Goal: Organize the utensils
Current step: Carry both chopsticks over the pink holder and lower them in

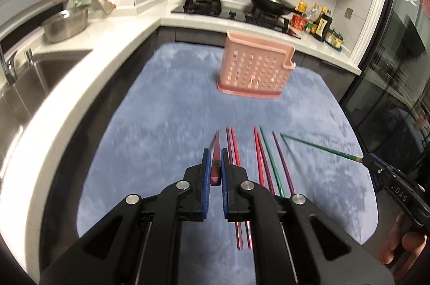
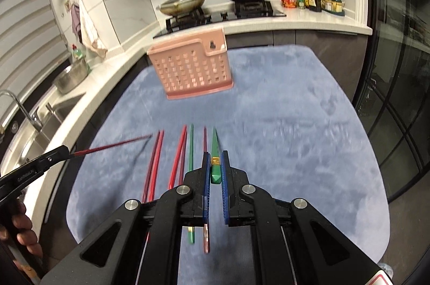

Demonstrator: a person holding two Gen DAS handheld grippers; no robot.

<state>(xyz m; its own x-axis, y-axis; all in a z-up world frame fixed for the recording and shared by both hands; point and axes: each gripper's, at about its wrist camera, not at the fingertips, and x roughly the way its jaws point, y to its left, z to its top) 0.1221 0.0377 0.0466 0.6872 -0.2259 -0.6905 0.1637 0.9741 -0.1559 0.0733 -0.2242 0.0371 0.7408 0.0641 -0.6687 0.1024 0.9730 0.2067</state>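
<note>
The task's things are coloured chopsticks on the blue mat. The left gripper is clenched on the thick end of a dark red chopstick, whose tip points forward, toward the pink holder. The right gripper grasps a green chopstick in the same way, the pads pressing on both sides of its thick end. In each view the other gripper shows at the edge, with its stick standing out above the mat.

The remaining chopsticks, red, purple and green, lie in a loose row on the mat, close to the grippers and well apart from the holder. Through the holes of the holder no stick can be made out, but the pictures are blurred there, so it is not sure that it is empty.

As a judgement, the task is in its early part: two sticks are picked, none is seen inside the holder, and about six are left on the mat. Behind the mat are the white counter, the sink and the stove with two pans.
</note>
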